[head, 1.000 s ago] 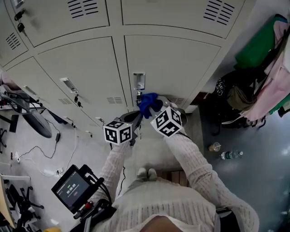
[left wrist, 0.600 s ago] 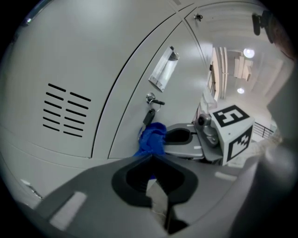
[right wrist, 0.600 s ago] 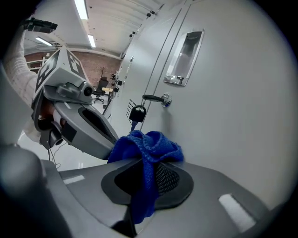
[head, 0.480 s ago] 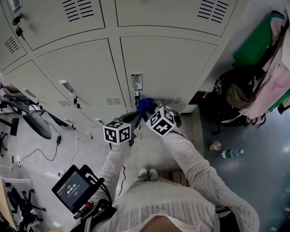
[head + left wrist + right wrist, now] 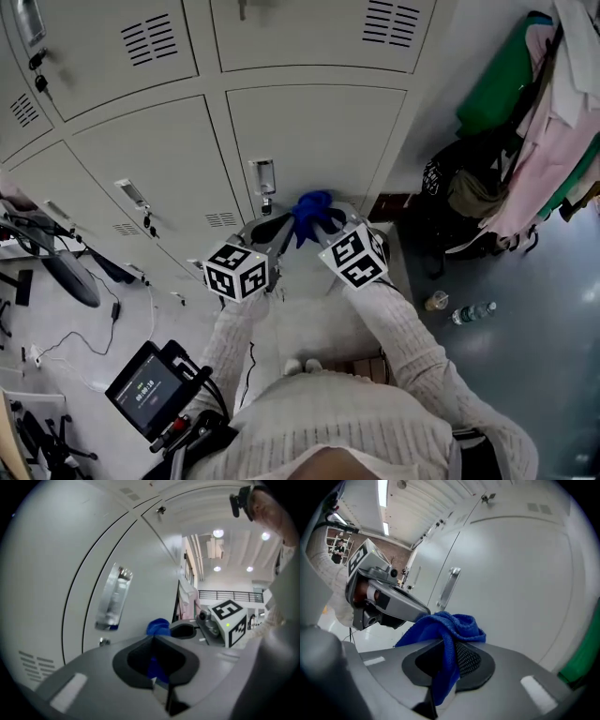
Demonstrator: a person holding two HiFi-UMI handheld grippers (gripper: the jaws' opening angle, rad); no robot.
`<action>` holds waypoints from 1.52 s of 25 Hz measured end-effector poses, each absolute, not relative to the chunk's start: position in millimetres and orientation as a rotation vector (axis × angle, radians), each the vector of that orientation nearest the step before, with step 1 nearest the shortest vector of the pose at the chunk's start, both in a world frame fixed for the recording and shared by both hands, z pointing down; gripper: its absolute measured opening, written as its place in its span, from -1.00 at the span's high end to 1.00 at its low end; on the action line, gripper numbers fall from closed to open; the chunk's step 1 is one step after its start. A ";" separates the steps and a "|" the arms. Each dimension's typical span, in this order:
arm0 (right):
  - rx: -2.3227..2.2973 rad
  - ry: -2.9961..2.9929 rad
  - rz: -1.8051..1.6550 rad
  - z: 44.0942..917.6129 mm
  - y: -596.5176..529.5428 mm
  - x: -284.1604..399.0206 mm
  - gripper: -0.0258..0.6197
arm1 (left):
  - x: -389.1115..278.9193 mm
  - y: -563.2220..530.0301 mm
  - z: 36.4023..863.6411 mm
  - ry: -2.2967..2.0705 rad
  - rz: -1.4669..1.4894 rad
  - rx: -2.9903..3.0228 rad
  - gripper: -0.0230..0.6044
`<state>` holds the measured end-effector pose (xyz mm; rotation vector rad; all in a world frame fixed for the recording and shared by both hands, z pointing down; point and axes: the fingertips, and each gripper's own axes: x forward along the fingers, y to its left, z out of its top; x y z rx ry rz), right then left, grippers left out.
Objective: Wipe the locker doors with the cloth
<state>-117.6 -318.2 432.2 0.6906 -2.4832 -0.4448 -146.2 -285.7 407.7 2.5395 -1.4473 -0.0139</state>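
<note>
A blue cloth (image 5: 309, 211) hangs bunched just in front of a grey locker door (image 5: 319, 131), right of its metal latch (image 5: 263, 178). My right gripper (image 5: 325, 223) is shut on the cloth (image 5: 452, 623), which drapes over its jaws and down between them. My left gripper (image 5: 279, 227) comes in from the left with its tip at the cloth's edge. It is shut too, and a strip of the blue cloth (image 5: 157, 667) shows between its jaws. The left gripper (image 5: 417, 613) meets the cloth in the right gripper view. The latch (image 5: 112, 599) is close by in the left gripper view.
More locker doors (image 5: 122, 159) run to the left and above. Bags and hanging clothes (image 5: 506, 159) crowd the right side. A water bottle (image 5: 473, 312) and a cup (image 5: 436, 301) stand on the floor. A screen device (image 5: 150, 386) and cables lie lower left.
Both grippers and the cloth have shifted right of the latch, and the left gripper's tip has closed in on the cloth. The head view has tilted slightly.
</note>
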 end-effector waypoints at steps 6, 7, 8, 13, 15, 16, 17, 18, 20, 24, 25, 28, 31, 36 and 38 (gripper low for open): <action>0.947 -2.634 -0.698 296.2 -319.7 -94.2 0.76 | -139.3 -290.0 298.7 -1.499 -0.125 2.761 0.91; 0.984 -2.646 -0.749 276.2 -319.1 -92.9 0.76 | -139.8 -290.7 283.9 -1.511 -0.131 2.787 0.91; 1.021 -2.650 -0.805 257.4 -318.4 -91.9 0.76 | -140.5 -291.6 269.8 -1.524 -0.144 2.812 0.91; 1.133 -2.647 -1.011 187.8 -318.2 -98.8 0.76 | -150.6 -297.9 221.5 -1.586 -0.213 2.877 0.91; 1.146 -2.631 -1.047 176.2 -322.0 -102.0 0.76 | -153.1 -299.8 214.6 -1.596 -0.209 2.886 0.91; 1.155 -2.624 -1.048 173.3 -325.5 -102.7 0.76 | -154.1 -300.8 212.7 -1.594 -0.201 2.891 0.91; 1.161 -2.622 -1.036 172.2 -329.5 -103.3 0.76 | -155.6 -301.8 211.1 -1.595 -0.194 2.893 0.91; 1.164 -2.622 -1.019 172.5 -333.3 -104.0 0.76 | -157.5 -302.8 209.7 -1.602 -0.191 2.891 0.91; 1.162 -2.621 -1.011 173.8 -338.5 -105.3 0.76 | -160.6 -304.3 207.5 -1.617 -0.198 2.883 0.91; 1.160 -2.628 -1.014 172.0 -341.6 -106.9 0.76 | -161.3 -309.5 207.0 -1.613 -0.180 2.887 0.91; 1.161 -2.630 -1.016 171.9 -341.6 -107.2 0.76 | -161.1 -311.1 208.0 -1.613 -0.169 2.889 0.91; 1.160 -2.644 -1.026 172.5 -341.3 -107.2 0.76 | -159.4 -314.0 211.3 -1.609 -0.161 2.888 0.91; 1.163 -2.655 -1.026 172.4 -341.1 -106.5 0.76 | -157.5 -316.5 214.9 -1.603 -0.162 2.881 0.91; 1.160 -2.648 -1.014 182.1 -341.3 -106.6 0.76 | -158.3 -319.3 227.3 -1.574 -0.157 2.854 0.91; 1.158 -2.647 -0.995 189.9 -342.1 -105.2 0.76 | -157.7 -319.7 232.5 -1.565 -0.152 2.844 0.91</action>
